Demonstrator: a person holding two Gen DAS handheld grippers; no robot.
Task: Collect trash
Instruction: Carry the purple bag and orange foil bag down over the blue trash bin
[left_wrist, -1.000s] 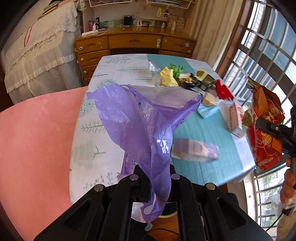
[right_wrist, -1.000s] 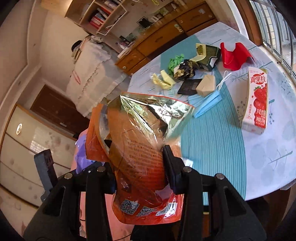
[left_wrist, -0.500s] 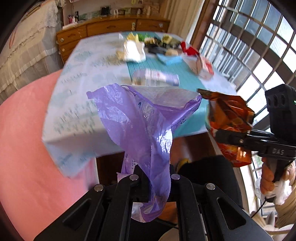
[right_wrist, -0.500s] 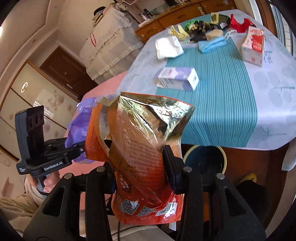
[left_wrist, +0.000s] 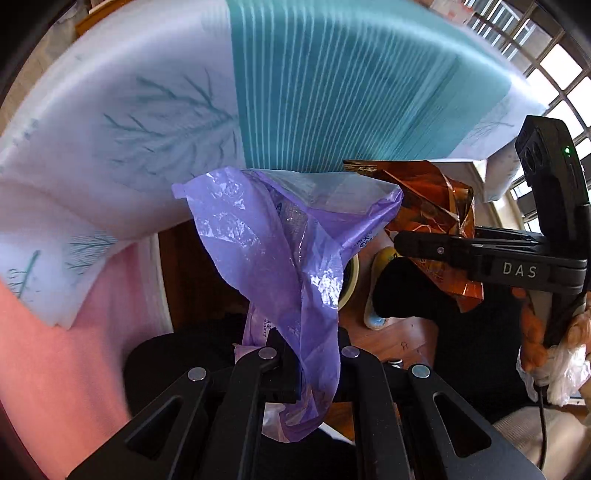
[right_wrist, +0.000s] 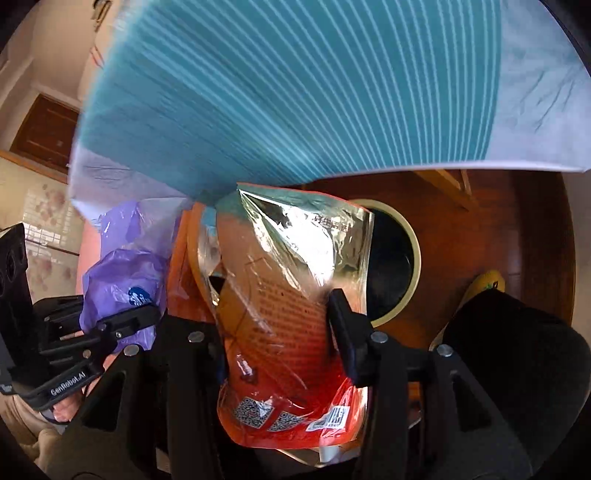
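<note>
My left gripper (left_wrist: 306, 350) is shut on the lower part of a thin purple plastic bag (left_wrist: 280, 240), whose mouth gapes open toward the table's edge. The right gripper (right_wrist: 277, 317) has an orange foil snack bag (right_wrist: 280, 277) between its fingers. Its jaws are opening, and the right pad still touches the bag's edge. In the left wrist view the snack bag (left_wrist: 436, 206) sits just right of the purple bag's mouth. The purple bag (right_wrist: 122, 273) and left gripper (right_wrist: 136, 317) appear at the left of the right wrist view.
The teal-and-white tablecloth (left_wrist: 332, 92) hangs overhead across both views, blurred. On the wooden floor below stands a round cream-rimmed bin (right_wrist: 413, 258) with a dark inside. A yellow slipper (right_wrist: 484, 284) and a dark trouser leg (right_wrist: 509, 350) lie right; a pink surface (left_wrist: 55, 369) is left.
Both grippers have dropped from above the tabletop to below its edge and tilted downward. The table's trash has left view. The floor bin has come into view.
</note>
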